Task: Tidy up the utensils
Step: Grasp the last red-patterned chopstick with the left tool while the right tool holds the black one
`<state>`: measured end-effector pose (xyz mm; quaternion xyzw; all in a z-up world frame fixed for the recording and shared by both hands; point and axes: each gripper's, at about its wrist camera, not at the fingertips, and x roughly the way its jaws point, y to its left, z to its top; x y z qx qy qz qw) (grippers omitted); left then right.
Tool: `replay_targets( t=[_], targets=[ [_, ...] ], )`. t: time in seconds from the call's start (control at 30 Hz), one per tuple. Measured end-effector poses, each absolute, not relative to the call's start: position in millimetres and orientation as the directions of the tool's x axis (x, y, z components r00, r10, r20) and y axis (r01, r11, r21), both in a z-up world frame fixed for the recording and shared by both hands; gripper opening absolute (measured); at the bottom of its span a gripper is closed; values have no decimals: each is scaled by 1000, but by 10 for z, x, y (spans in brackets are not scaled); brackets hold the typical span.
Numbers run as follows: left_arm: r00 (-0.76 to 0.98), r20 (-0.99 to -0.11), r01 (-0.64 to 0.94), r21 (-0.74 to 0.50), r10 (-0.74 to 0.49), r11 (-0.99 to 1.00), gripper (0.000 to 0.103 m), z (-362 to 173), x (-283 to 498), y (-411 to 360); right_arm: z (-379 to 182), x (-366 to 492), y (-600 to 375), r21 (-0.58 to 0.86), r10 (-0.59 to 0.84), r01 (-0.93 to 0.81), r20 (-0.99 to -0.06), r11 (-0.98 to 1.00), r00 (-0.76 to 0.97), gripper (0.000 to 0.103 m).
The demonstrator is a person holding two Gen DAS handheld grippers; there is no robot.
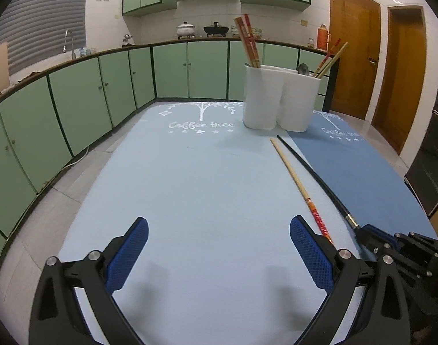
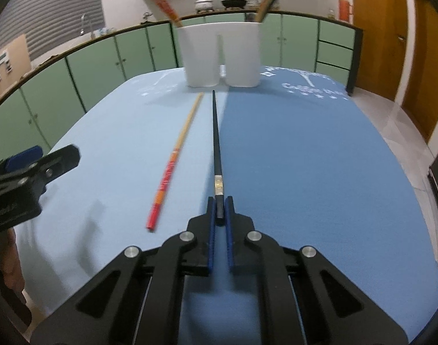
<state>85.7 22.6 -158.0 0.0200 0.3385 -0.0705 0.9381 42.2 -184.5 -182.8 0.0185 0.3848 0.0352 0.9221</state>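
A black chopstick [image 2: 215,132] lies along the seam of the two mats, and my right gripper [image 2: 220,210] is shut on its thick near end. The same black chopstick [image 1: 311,169] runs toward the right gripper [image 1: 371,237] at the lower right of the left wrist view. Beside it lies a wooden chopstick with a red end [image 2: 175,155], also seen as the wooden chopstick [image 1: 298,187]. My left gripper [image 1: 219,247] stands open over the light blue mat, nothing between its fingers. A white two-part holder [image 1: 279,100], the holder [image 2: 222,54], stands at the far end with chopsticks in both parts.
A light blue mat [image 1: 175,187] and a darker blue mat [image 2: 305,158] cover the table. Green cabinets [image 1: 75,100] and a counter with pots run behind it. Wooden doors [image 1: 354,57] are at the right. The left gripper [image 2: 26,172] shows at the left of the right wrist view.
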Motion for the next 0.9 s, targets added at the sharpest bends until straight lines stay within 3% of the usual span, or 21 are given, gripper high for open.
replay_targets(
  t=[0.27,0.73,0.9],
  targets=[
    [738,-649,206,-43,-184,978,95,-1617,825,-72,-1765,416,-2251,99,34,50,-703,994,711,6],
    [651,-722,254,-85,-235,963,71,-1885,830,-518,-1703,437,-2478,130,31,82,-690,988,723,6],
    [643,-732,246,-82,-226,966,67,-1907,854,-556,-1685,407,-2474,130,34,76,-688,989,725,6]
  ],
)
